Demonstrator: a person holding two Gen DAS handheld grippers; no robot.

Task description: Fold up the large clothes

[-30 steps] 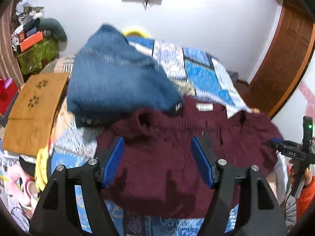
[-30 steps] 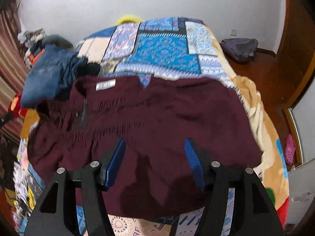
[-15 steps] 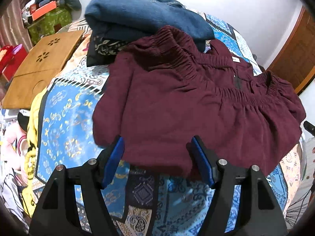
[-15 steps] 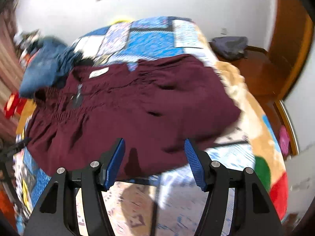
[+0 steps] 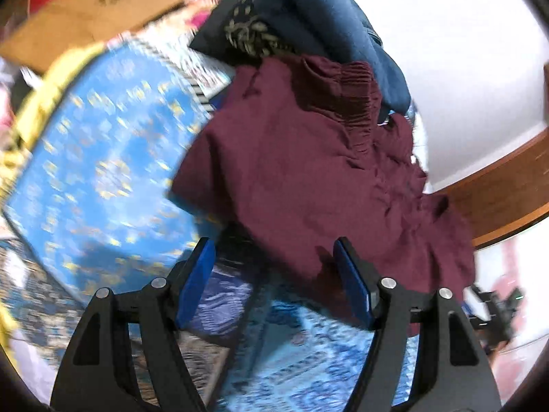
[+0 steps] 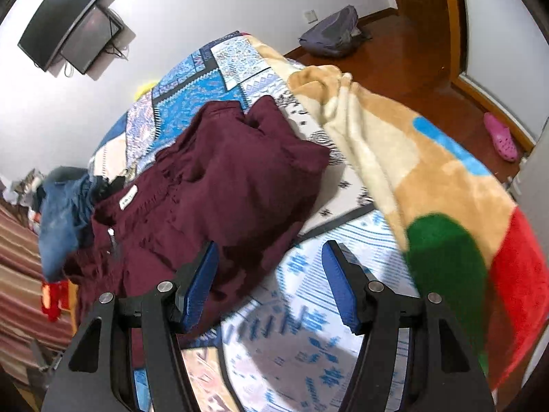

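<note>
over the last second both views have swung from a head-on look at the maroon garment (image 5: 308, 171) to low, tilted looks at its near corners, the left gripper (image 5: 274, 281) and right gripper (image 6: 271, 281) each with jaws apart and holding nothing, which suggests the first corner grasp is imminent. the garment lies spread on the bed (image 6: 308, 309) beside blue jeans (image 5: 326, 17). motion blur obscures the hem in the left view, and the right gripper's frame hides the nearest edge.

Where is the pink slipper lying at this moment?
In the right wrist view, the pink slipper lies far right on the wooden floor, beyond the bed's fleece blanket.
</note>
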